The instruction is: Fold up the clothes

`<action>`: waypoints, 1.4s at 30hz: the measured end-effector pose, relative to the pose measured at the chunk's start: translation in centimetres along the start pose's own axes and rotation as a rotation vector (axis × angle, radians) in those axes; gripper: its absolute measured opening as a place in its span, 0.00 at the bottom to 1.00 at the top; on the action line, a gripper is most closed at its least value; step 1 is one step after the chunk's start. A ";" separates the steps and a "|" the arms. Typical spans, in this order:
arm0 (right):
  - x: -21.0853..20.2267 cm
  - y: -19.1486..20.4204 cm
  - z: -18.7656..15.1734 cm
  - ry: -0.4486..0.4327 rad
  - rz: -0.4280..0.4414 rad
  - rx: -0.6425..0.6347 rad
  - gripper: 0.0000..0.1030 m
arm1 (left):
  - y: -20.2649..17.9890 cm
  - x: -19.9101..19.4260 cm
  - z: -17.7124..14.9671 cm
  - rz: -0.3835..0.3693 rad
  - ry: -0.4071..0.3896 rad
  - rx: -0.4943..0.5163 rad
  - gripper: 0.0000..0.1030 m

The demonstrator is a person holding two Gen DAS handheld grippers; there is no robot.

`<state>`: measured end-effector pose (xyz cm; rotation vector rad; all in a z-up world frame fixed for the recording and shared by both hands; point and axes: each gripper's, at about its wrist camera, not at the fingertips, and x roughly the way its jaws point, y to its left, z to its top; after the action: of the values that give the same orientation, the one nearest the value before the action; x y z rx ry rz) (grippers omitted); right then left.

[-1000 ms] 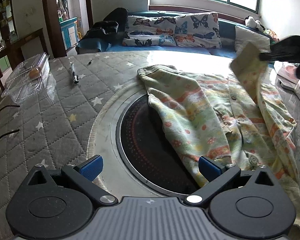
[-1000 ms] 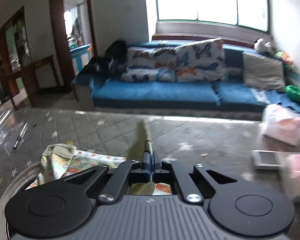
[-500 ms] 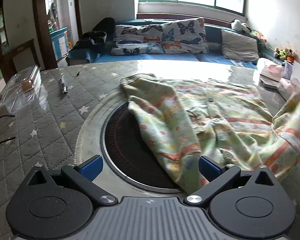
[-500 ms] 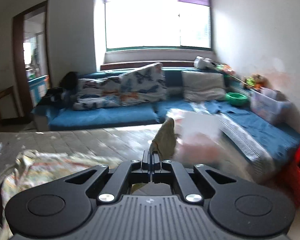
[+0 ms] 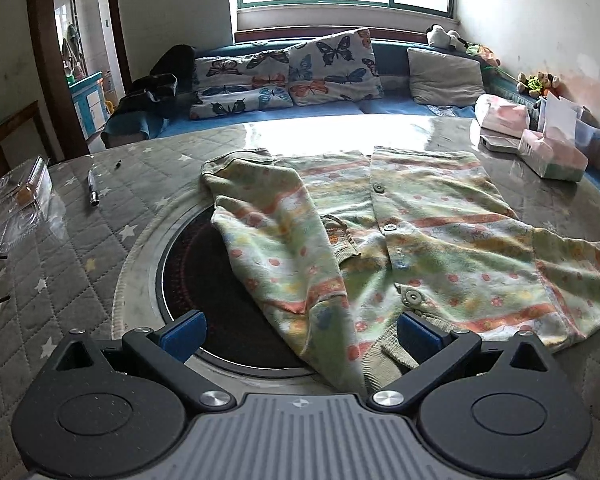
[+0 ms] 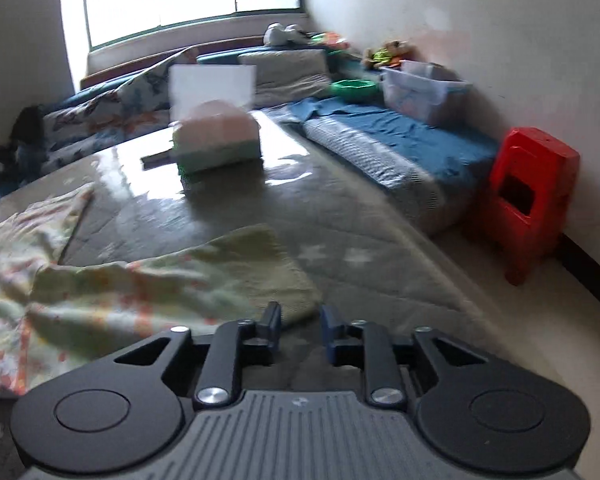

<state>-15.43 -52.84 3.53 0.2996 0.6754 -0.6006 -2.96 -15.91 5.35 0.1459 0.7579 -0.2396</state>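
Note:
A pale green cardigan (image 5: 420, 232) with orange stripes and buttons lies face up on the quilted table (image 5: 80, 248). Its left sleeve (image 5: 284, 248) is folded across the body and ends between the wide-open jaws of my left gripper (image 5: 300, 332), which touch nothing. The right sleeve (image 6: 204, 280) lies stretched out flat toward the table's right side. My right gripper (image 6: 302, 326) sits just behind the cuff with its jaws opening. The cuff edge lies by the left fingertip, and no cloth is pressed between the pads.
A round black hotplate (image 5: 204, 280) is set in the table under the cardigan's left part. Tissue boxes (image 6: 216, 140) stand at the far right, a pen (image 5: 93, 188) and a clear plastic box (image 5: 16, 204) at the left. A red stool (image 6: 532, 196) stands beyond the right edge.
My right gripper, shut on the sleeve cuff, swung right and down, laid the sleeve on the table and parted its jaws. The left gripper drifted slightly and stayed open.

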 end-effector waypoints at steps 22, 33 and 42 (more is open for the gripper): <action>6.2 5.2 2.8 0.045 0.124 -0.099 0.35 | 1.6 3.2 4.4 0.100 -0.046 -0.010 1.00; 6.6 6.6 2.4 0.019 0.146 -0.137 0.67 | 2.1 11.7 13.1 0.103 -0.076 0.042 0.91; 6.9 7.1 2.2 0.010 0.157 -0.134 0.79 | 3.3 18.9 15.0 0.072 -0.022 0.059 0.71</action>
<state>-5.76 -51.10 1.16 0.2279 0.6917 -0.4026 21.09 -19.02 3.19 0.2251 0.7225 -0.1951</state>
